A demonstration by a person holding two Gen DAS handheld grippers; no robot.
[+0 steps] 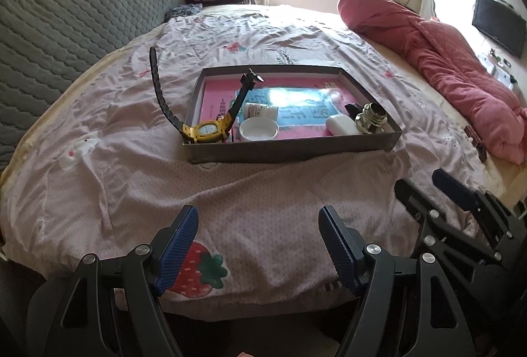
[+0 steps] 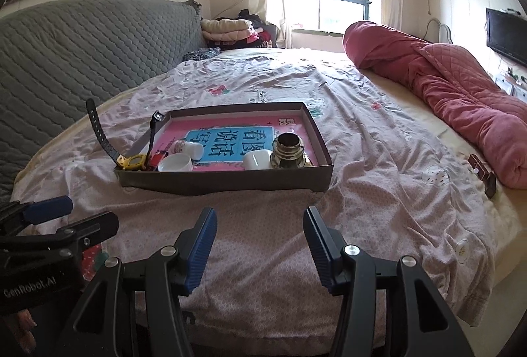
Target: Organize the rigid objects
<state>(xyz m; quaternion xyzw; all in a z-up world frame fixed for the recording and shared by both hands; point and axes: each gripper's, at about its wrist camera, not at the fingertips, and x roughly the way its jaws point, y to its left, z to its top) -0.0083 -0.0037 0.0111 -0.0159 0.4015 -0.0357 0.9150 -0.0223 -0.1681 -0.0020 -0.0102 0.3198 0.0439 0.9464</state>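
At the near left corner of the tray (image 1: 286, 152) on the bed the watch (image 1: 206, 131) straddles the rim, strap running away from both spread, empty grippers, the left gripper (image 1: 257, 245) nearer than the right gripper (image 2: 260, 245).

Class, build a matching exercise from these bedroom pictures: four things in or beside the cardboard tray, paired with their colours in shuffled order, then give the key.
Things:
1. watch case
2. round lid
3. rolled quilt
4. headboard cover

Colours:
A. grey
B. yellow
C. pink-red
D. white

Pairs: 1-B, 2-D, 3-C, 4-A

The watch and lid lie in the tray; the quilt lies along the bed's right side.
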